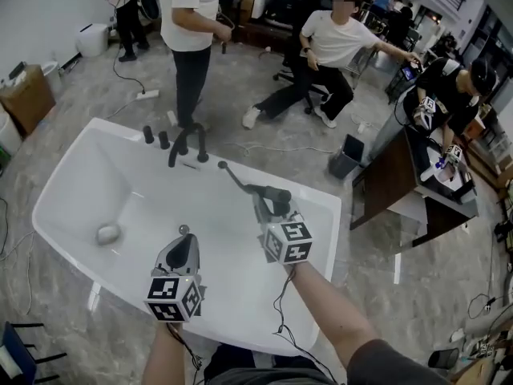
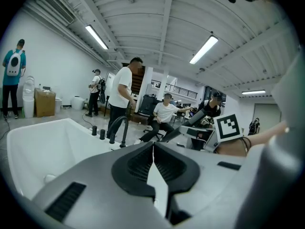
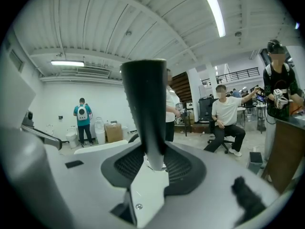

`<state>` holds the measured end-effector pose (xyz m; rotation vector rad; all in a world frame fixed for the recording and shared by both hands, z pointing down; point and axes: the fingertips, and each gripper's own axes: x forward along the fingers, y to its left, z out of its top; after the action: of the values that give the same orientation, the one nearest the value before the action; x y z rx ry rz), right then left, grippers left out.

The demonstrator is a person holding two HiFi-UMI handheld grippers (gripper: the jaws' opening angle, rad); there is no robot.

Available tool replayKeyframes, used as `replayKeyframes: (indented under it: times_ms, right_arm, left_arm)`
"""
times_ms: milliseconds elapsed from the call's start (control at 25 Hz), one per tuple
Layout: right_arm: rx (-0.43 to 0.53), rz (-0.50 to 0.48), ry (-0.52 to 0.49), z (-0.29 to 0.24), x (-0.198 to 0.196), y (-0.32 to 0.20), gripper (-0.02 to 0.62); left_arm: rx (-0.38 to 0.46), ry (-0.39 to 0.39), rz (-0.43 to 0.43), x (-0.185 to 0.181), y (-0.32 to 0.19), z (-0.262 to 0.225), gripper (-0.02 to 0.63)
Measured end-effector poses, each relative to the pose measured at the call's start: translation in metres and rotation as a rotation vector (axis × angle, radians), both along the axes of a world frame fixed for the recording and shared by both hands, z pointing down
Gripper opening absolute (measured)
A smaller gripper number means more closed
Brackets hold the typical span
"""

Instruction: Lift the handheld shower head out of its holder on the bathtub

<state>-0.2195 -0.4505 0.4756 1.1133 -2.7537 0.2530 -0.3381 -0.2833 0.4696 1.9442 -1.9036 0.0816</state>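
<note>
The dark handheld shower head (image 1: 238,181) hangs in the air over the white bathtub (image 1: 80,147), slanting up and to the left from my right gripper (image 1: 271,197), which is shut on its handle. In the right gripper view the handle (image 3: 144,109) stands upright between the jaws of the right gripper (image 3: 155,163). The dark faucet (image 1: 186,144) and its knobs (image 1: 148,134) sit on the tub's far rim, apart from the shower head. My left gripper (image 1: 183,233) hovers over the tub's near side, shut and empty. The left gripper view shows the left gripper (image 2: 153,146) with its pads pressed together.
A round drain plug (image 1: 107,233) lies in the tub's left end. One person stands just behind the faucet (image 1: 191,30) and another sits on a chair (image 1: 329,50). A dark bin (image 1: 346,157) and a desk (image 1: 417,183) stand to the right. A cardboard box (image 1: 26,95) is at the far left.
</note>
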Motion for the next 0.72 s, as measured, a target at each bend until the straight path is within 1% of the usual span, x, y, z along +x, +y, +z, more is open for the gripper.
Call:
replayKeyframes:
  times_ms: [120, 360, 720]
  right_arm:
    - [0.014, -0.012, -0.038, -0.016, 0.024, 0.017, 0.138]
    - [0.035, -0.058, -0.077, -0.038, 0.085, 0.054, 0.138]
    - [0.061, -0.143, -0.093, -0.061, 0.166, 0.128, 0.138]
  left_arm:
    - [0.003, -0.010, -0.007, 0.025, 0.010, -0.008, 0.018]
    - [0.027, -0.033, -0.034, 0.080, 0.032, -0.030, 0.017]
    - [0.064, -0.038, -0.078, 0.170, 0.088, -0.052, 0.018]
